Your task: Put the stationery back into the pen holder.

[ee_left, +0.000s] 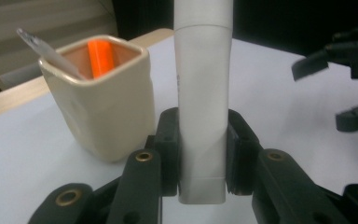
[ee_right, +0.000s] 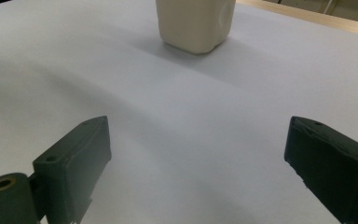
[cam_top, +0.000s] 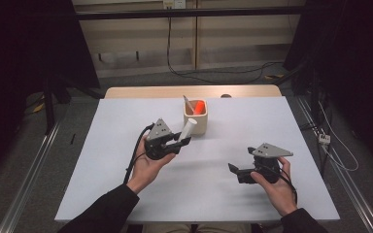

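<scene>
A white tube (ee_left: 203,93) stands upright between the jaws of my left gripper (ee_left: 203,154), whose pads press on its lower end. In the high view the left gripper (cam_top: 184,141) holds that tube (cam_top: 188,129) tilted just left of a cream cup (cam_top: 195,119). The cup (ee_left: 107,112) holds an orange stick (ee_left: 100,56) and a flat grey piece (ee_left: 37,44). My right gripper (cam_top: 234,173) hovers low at the table's right front, open with nothing between its jaws (ee_right: 196,158). It faces the cup (ee_right: 196,23) from a distance.
The white table (cam_top: 126,194) has a bare wooden strip (cam_top: 141,92) along its far edge. Metal rails and cables run on the floor at both sides. The right gripper (ee_left: 324,95) also appears off to the right in the left gripper view.
</scene>
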`<control>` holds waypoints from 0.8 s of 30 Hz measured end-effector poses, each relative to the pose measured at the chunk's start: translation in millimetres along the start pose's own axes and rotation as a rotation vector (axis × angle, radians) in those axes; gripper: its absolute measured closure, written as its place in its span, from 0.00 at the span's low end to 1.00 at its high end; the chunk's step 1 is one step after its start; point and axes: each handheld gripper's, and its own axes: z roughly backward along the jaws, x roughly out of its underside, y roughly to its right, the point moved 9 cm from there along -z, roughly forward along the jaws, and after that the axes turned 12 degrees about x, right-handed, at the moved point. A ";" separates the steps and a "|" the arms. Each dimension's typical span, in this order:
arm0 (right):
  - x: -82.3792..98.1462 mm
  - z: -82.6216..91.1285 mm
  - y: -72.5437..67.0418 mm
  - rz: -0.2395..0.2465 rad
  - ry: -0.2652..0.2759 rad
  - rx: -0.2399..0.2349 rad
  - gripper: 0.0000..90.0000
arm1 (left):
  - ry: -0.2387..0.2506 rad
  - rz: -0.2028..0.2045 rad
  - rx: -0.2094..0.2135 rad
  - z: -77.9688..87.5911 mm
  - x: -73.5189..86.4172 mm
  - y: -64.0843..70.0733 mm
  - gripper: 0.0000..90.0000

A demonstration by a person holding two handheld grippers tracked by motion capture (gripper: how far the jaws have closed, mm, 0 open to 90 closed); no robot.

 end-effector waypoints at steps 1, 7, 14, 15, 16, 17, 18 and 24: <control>1.2 2.0 1.5 -0.005 0.005 0.005 0.08 | 0.000 -0.004 -0.005 -0.7 -3.0 -1.6 0.79; 10.5 12.7 14.2 -0.032 0.046 0.049 0.07 | 0.030 0.016 -0.030 -1.3 -20.3 -13.7 0.79; 18.5 19.5 21.0 -0.047 0.043 0.050 0.07 | 0.047 -0.002 -0.070 -10.5 -41.3 -31.9 0.79; 18.7 21.0 21.7 -0.049 0.048 0.051 0.07 | 0.047 -0.017 -0.086 -12.8 -44.6 -36.2 0.79; 19.5 22.5 22.4 -0.054 0.052 0.051 0.07 | 0.053 -0.010 -0.086 -15.9 -47.4 -39.5 0.79; 21.1 23.4 22.9 -0.060 0.053 0.053 0.07 | 0.055 -0.001 -0.091 -19.0 -49.5 -42.9 0.79; 23.6 23.9 23.2 -0.062 0.047 0.053 0.07 | 0.060 0.005 -0.096 -22.0 -51.7 -45.7 0.79; 30.8 28.0 26.3 -0.079 0.046 0.053 0.07 | 0.077 0.002 -0.125 -36.4 -60.3 -58.4 0.79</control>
